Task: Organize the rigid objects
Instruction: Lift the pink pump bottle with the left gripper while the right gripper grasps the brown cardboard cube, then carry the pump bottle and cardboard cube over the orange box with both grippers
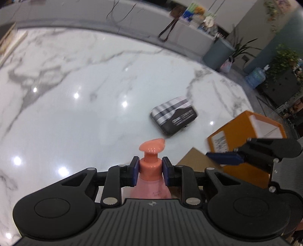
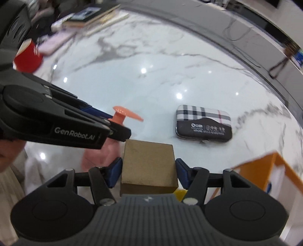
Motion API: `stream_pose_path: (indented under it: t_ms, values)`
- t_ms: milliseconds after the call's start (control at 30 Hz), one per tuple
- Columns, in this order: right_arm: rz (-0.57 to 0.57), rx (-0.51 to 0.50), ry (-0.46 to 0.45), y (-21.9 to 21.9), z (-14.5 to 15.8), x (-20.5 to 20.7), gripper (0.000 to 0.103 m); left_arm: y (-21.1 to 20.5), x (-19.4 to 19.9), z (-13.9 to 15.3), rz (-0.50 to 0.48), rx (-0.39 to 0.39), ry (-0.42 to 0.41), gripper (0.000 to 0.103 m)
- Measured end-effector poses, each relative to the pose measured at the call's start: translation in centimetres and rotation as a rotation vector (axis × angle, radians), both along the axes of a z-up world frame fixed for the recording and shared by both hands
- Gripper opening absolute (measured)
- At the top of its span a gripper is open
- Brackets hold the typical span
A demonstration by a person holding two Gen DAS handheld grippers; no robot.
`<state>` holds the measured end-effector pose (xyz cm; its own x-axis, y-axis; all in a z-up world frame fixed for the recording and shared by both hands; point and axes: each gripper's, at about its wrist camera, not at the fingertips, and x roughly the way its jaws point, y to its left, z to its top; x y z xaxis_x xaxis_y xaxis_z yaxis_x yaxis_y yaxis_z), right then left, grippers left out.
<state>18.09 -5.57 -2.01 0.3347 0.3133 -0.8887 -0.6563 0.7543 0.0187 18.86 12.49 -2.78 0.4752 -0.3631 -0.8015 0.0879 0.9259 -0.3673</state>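
The left tool [image 1: 148, 171] is closed on the neck of a pink pump bottle [image 1: 150, 186], one blue pad on each side just under the pump head, and the bottle stands upright between them. In the right wrist view this same tool [image 2: 117, 130] enters from about 9 o'clock, with the pump head showing above it. The right tool [image 2: 148, 170] grips a brown cardboard box [image 2: 148, 164] between its two blue pads, which press on the left and right faces of the box; whether the box rests on the worktop I cannot tell. In the left wrist view this tool [image 1: 224, 158] comes in from about 3 o'clock, and a corner of the brown box [image 1: 195, 159] shows beside it. An open orange box [image 1: 246, 136] with a white inside stands at about 3 o'clock, behind the right tool. Farther out on the white marble worktop [image 1: 85, 94], at about 1 o'clock, a flat plaid case [image 2: 203, 123] with a dark lower part lies alone, apart from both tools. At the far left edge of the right wrist view, around 10 o'clock, there is a red cup [image 2: 28, 56], a pale pink flat object [image 2: 55, 42], and blurred books [image 2: 89, 15] behind them.
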Motion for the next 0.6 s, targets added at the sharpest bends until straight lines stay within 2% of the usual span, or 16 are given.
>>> stream_pose_path:
  t_ms: [167,367,500,600]
  values:
    - [-0.044,0.032,-0.062,-1.9,2.0,-1.6,0.060,-0.9,-1.6,1.7,-0.011,0.009,-0.079,0.028]
    - [-0.088,0.105,-0.143,-5.5,5.5,-4.5,0.060,-2.9,-4.3,5.7,-0.046,-0.004,-0.222,0.028]
    - [-0.129,0.139,-0.178,-9.2,7.3,-6.3,0.060,-5.4,-5.6,8.2,-0.081,-0.011,-0.266,0.028]
    - [-0.173,0.158,-0.191,-12.7,8.4,-7.0,0.060,-7.5,-6.3,9.7,-0.107,-0.022,-0.268,0.028]
